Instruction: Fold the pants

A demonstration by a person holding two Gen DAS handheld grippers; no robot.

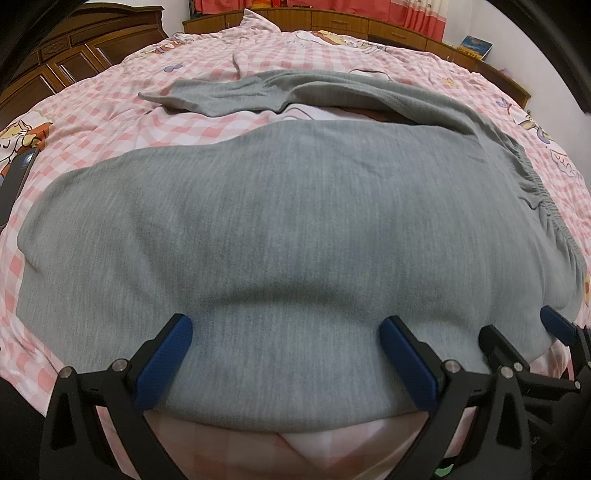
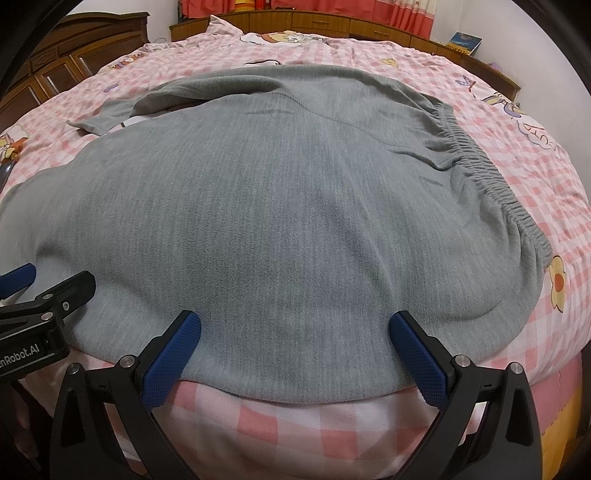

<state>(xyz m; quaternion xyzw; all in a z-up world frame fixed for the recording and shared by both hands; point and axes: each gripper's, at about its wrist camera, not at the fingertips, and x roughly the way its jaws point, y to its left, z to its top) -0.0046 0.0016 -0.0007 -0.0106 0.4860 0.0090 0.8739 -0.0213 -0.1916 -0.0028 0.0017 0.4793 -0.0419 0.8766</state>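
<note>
Grey pants (image 1: 280,229) lie spread across the bed, elastic waistband (image 1: 543,192) at the right, one leg near me and the other leg (image 1: 221,92) angled away at the back left. They also show in the right wrist view (image 2: 288,221), waistband (image 2: 491,170) at the right. My left gripper (image 1: 284,332) is open, its blue pads over the near edge of the pants. My right gripper (image 2: 295,328) is open, also over the near edge. The right gripper shows at the left wrist view's right edge (image 1: 554,325); the left gripper shows at the right wrist view's left edge (image 2: 22,280).
The bed has a pink checked cover (image 1: 110,110) with cartoon prints. A dark phone (image 1: 14,177) lies on the cover at the far left. A wooden headboard (image 1: 332,18) stands behind the bed and a wooden wardrobe (image 1: 55,55) at the left. The bed's near edge is just under the grippers.
</note>
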